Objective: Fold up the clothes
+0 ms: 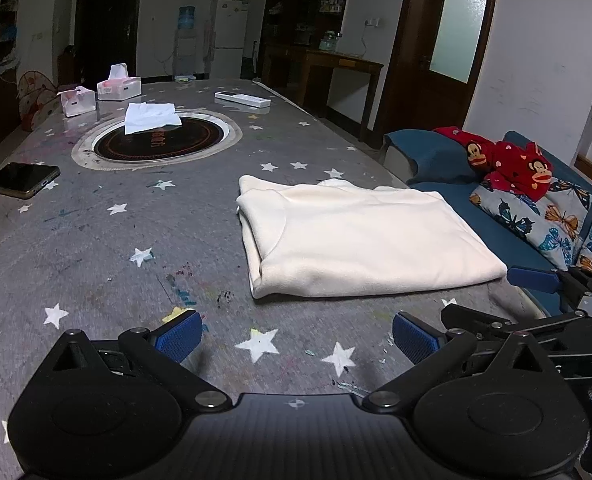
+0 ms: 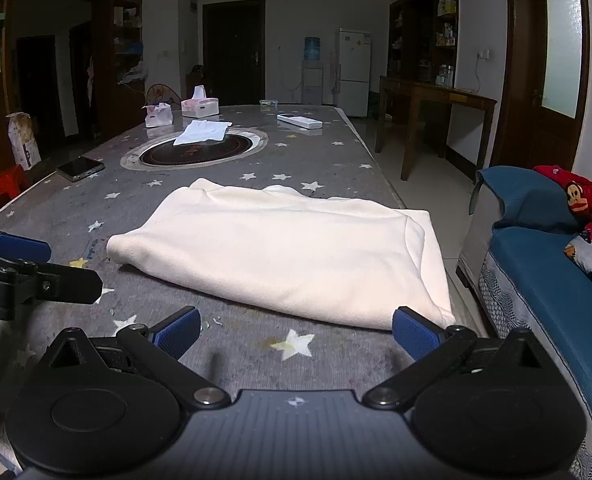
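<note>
Phone (image 1: pixel 21 180), tissues (image 1: pixel 119 87) — well apart (sofa (image 2: pixel 544 280) beside).

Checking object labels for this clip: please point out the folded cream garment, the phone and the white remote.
Folded cream garment (image 2: pixel 296 256): right wrist view, middle of its top layer.
Phone (image 1: pixel 21 179): left wrist view, centre of the dark screen.
White remote (image 1: pixel 242 99): left wrist view, middle of its body.
</note>
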The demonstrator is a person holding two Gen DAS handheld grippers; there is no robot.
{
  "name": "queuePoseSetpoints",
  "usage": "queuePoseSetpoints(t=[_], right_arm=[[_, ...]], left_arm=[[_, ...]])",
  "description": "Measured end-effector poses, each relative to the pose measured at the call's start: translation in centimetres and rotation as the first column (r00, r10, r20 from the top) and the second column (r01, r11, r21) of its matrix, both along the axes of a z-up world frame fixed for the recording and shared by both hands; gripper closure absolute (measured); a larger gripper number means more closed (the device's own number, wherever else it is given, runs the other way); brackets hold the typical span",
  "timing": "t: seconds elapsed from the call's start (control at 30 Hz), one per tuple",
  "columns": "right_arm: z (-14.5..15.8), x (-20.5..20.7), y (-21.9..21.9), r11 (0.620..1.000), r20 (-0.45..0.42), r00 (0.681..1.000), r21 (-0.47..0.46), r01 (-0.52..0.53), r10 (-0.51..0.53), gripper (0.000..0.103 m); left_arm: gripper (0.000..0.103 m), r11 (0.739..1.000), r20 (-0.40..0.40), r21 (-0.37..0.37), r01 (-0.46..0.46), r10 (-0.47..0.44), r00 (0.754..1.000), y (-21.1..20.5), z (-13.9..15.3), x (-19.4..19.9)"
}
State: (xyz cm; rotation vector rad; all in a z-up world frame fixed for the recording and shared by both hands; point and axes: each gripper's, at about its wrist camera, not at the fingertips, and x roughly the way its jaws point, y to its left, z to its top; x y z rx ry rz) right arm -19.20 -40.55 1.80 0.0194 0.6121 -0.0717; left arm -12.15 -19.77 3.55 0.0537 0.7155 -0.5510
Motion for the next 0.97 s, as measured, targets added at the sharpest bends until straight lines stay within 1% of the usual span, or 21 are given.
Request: queuePoseSetpoints(t=[0.33, 0.97], right_arm=[[0.1, -0.6, 0.2, 1.000, 0.002, 1.000, -0.003, -0.006, 0.006, 0.000], [0.0, -1.1, 0.1, 1.000, 0.005, 1.000, 0.012, -0.005, 0.005, 0.000]], left_arm=[[0.000, 1.000, 0.000, 0.004, 0.016, -0.016, 1.000, -0.6, -0.2, -0.8], [0.000, 1.000, -0.008, 0.013, 0.015, -0.015, 1.000, -1.0, -0.4, -0.9]])
